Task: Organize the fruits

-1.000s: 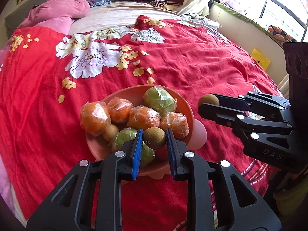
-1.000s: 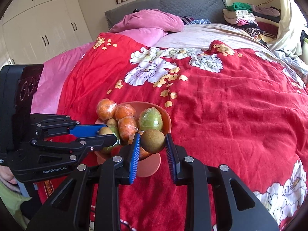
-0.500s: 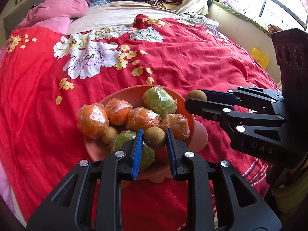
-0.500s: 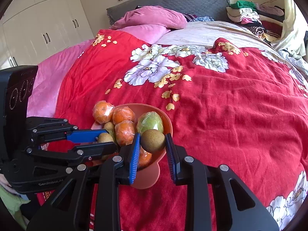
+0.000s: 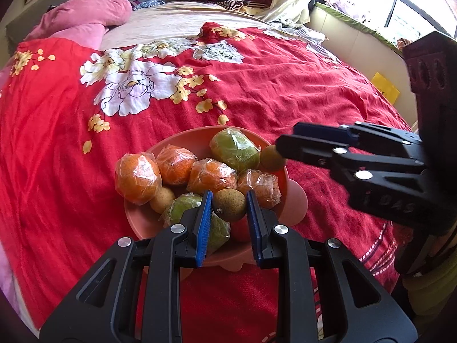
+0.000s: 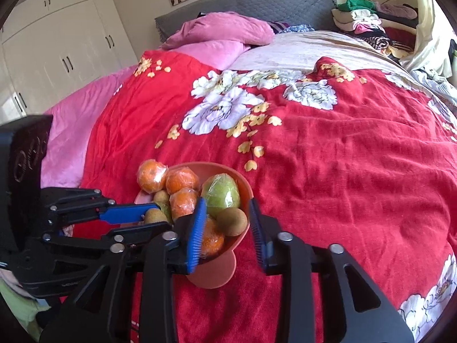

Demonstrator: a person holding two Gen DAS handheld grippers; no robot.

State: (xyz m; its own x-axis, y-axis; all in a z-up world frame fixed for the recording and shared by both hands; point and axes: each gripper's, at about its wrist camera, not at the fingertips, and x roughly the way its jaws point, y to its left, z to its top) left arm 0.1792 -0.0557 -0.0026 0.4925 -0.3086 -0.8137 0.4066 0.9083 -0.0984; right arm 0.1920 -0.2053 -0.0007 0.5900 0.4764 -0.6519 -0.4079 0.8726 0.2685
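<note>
A salmon-pink bowl [image 5: 182, 143] stands on the red floral bedspread, filled with wrapped oranges [image 5: 138, 175], wrapped green fruits [image 5: 234, 148] and small brown fruits. My left gripper [image 5: 229, 205] is shut on a brown kiwi [image 5: 229, 205] just above the bowl's near side. My right gripper [image 6: 225, 223] is open over the bowl's right rim [image 6: 248, 191]; a brown kiwi [image 6: 232, 221] lies in the bowl between its fingers, free of the pads. In the left wrist view that kiwi [image 5: 271, 158] rests at the bowl's right edge by the right gripper's tip.
The red bedspread [image 6: 342, 171] covers most of the bed. Pink pillows [image 6: 228, 31] lie at the headboard. Folded clothes [image 6: 362, 23] are piled at the far right corner. White wardrobes [image 6: 57, 45] stand on the left. A window ledge [image 5: 357, 28] runs along the right.
My right gripper moved left over the bowl and opened, letting its kiwi drop into the bowl. My left gripper stays shut on its kiwi, nearly still.
</note>
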